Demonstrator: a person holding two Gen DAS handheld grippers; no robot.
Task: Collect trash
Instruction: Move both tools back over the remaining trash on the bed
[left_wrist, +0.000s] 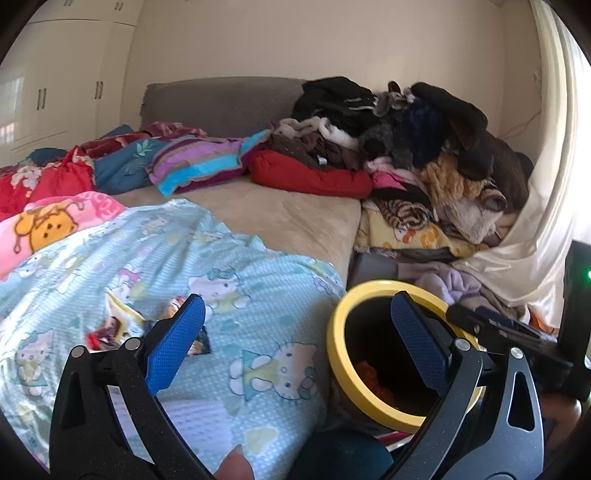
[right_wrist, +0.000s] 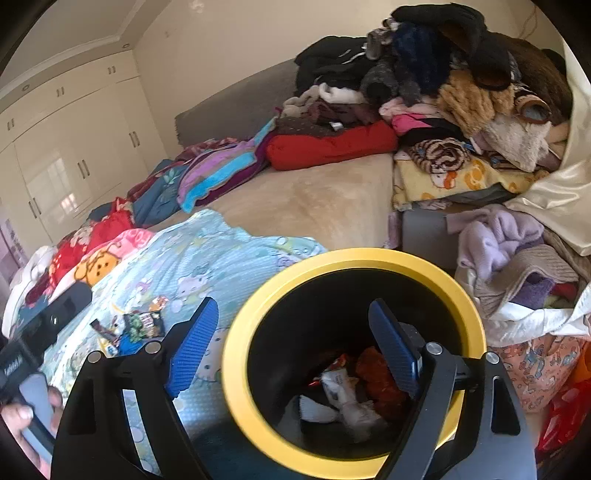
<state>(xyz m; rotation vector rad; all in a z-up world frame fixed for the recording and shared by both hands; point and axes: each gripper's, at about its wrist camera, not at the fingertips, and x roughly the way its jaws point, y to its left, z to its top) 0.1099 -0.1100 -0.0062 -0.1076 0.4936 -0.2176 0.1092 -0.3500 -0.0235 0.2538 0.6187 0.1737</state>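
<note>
A black bin with a yellow rim (right_wrist: 236, 343) stands beside the bed; it also shows in the left wrist view (left_wrist: 334, 354). Crumpled wrappers (right_wrist: 351, 391) lie inside it. Several snack wrappers (right_wrist: 136, 325) lie on the light blue cartoon blanket (right_wrist: 221, 254); they show in the left wrist view (left_wrist: 114, 325) just past my left finger. My right gripper (right_wrist: 295, 347) is open and empty, its right finger over the bin mouth. My left gripper (left_wrist: 299, 343) is open and empty, spanning the blanket edge and the bin.
A big pile of clothes (left_wrist: 417, 136) covers the bed's far right. Pillows and coloured blankets (left_wrist: 192, 162) lie at the head. White wardrobes (left_wrist: 55, 88) line the left wall. More clothes and bags (right_wrist: 535, 302) sit right of the bin.
</note>
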